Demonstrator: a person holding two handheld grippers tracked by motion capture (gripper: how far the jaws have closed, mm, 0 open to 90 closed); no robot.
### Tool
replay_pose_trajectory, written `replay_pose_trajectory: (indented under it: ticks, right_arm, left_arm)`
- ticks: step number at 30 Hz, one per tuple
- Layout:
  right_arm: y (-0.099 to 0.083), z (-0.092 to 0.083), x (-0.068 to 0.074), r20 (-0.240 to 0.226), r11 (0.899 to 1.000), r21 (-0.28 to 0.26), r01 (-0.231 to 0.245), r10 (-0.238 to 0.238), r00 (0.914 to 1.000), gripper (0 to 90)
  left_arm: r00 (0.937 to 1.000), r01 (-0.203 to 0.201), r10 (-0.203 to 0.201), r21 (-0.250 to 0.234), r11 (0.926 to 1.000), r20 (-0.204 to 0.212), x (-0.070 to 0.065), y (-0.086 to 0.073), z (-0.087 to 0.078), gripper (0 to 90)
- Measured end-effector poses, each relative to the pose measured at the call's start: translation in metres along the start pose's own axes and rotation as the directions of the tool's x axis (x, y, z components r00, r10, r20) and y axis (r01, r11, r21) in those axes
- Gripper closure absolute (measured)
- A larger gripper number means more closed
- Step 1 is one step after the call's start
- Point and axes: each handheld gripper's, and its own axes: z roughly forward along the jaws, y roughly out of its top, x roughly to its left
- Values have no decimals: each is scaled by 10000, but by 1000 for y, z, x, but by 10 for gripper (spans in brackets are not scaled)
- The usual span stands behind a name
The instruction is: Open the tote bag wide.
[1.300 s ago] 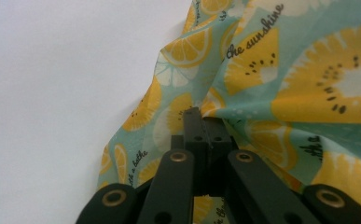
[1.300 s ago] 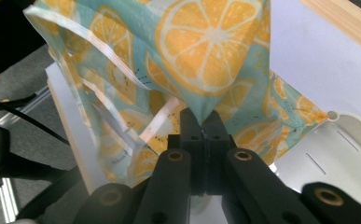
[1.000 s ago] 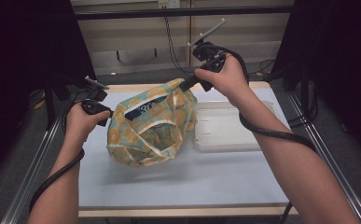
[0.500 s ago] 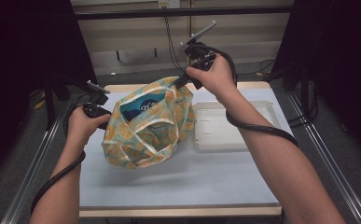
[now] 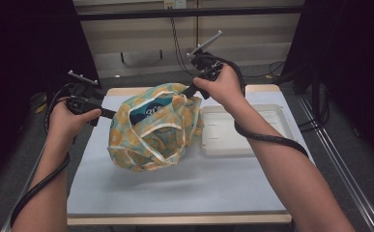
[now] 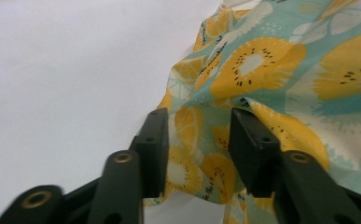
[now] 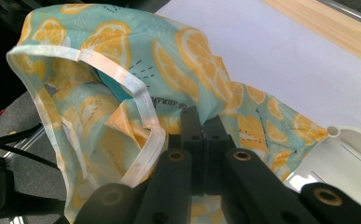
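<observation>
A teal cloth bag point(image 5: 151, 135) printed with orange citrus slices hangs over the table, a dark blue packet point(image 5: 148, 113) showing in its mouth. My right gripper point(image 5: 187, 91) is shut on the bag's cloth at its upper right; in the right gripper view its jaws point(image 7: 201, 116) pinch the fabric point(image 7: 122, 60) beside a white-edged handle. My left gripper point(image 5: 109, 114) is at the bag's left side. Its jaws have just been opening and stand apart point(image 6: 199, 121), with a fold of the cloth point(image 6: 271, 70) loose between them.
A white shallow tray point(image 5: 266, 140) lies on the table just right of the bag. A pale sheet point(image 5: 175, 188) covers the tabletop inside a wooden edge point(image 5: 175, 220). Metal rails run along both sides, and cables trail from both grippers.
The right hand has come down and a little left with the bag's corner. The left hand has risen slightly. The bag now hangs rounder and more upright than before.
</observation>
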Motion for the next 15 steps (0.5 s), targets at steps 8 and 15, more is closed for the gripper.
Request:
replay_pose_trajectory:
  ticks: [8,15]
  right_arm:
    - [-1,0,0,2,10000,24,-21,21,10000,900]
    - [-2,-1,0,-12,10000,-33,-64,64,10000,900]
  left_arm:
    - [9978,-601,592,-277,9978,-306,-19,13,-26,469]
    - [9920,-1262,1264,-286,9916,52,-39,24,-37,482]
